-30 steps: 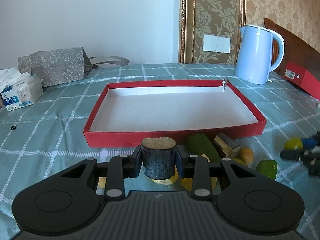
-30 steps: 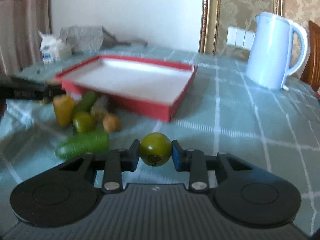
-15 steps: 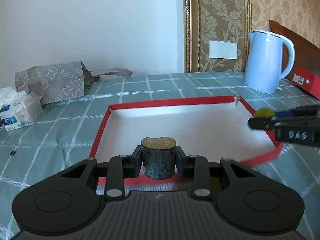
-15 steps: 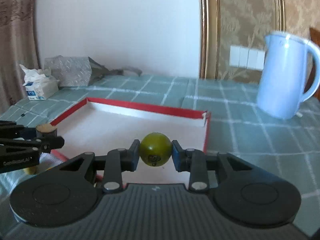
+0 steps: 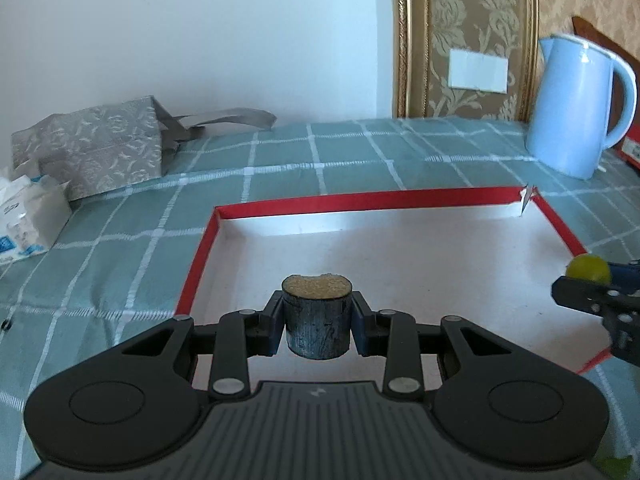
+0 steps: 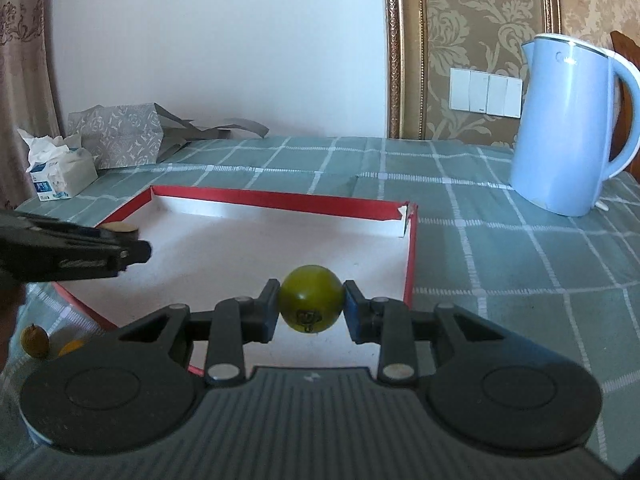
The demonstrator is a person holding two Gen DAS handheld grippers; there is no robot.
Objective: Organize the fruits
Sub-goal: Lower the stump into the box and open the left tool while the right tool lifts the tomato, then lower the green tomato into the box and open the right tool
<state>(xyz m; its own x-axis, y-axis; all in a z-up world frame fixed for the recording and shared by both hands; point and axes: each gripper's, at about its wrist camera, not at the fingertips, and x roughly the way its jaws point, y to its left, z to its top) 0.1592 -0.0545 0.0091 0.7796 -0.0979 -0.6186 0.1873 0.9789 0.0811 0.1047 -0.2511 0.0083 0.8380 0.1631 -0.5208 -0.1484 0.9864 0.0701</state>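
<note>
My left gripper [image 5: 317, 326] is shut on a dark cylindrical piece with a tan cut top [image 5: 317, 320], held above the near left part of the red tray [image 5: 360, 202]. My right gripper [image 6: 311, 308] is shut on a round green fruit [image 6: 311, 304], held above the tray's near right part [image 6: 410, 272]. The right gripper with the green fruit [image 5: 588, 268] shows at the right edge of the left wrist view. The left gripper [image 6: 72, 254] shows at the left of the right wrist view. The tray's white floor is bare.
A light blue kettle [image 6: 572, 128] stands on the checked tablecloth right of the tray. A grey patterned bag [image 5: 92, 144] and a tissue pack [image 6: 60, 172] lie at the far left. A brown fruit [image 6: 35, 340] and an orange piece [image 6: 72, 346] lie near the tray's front left corner.
Both grippers have lifted from the fruit pile and moved forward over the tray, each still holding its piece. The pile has dropped out of the left wrist view.
</note>
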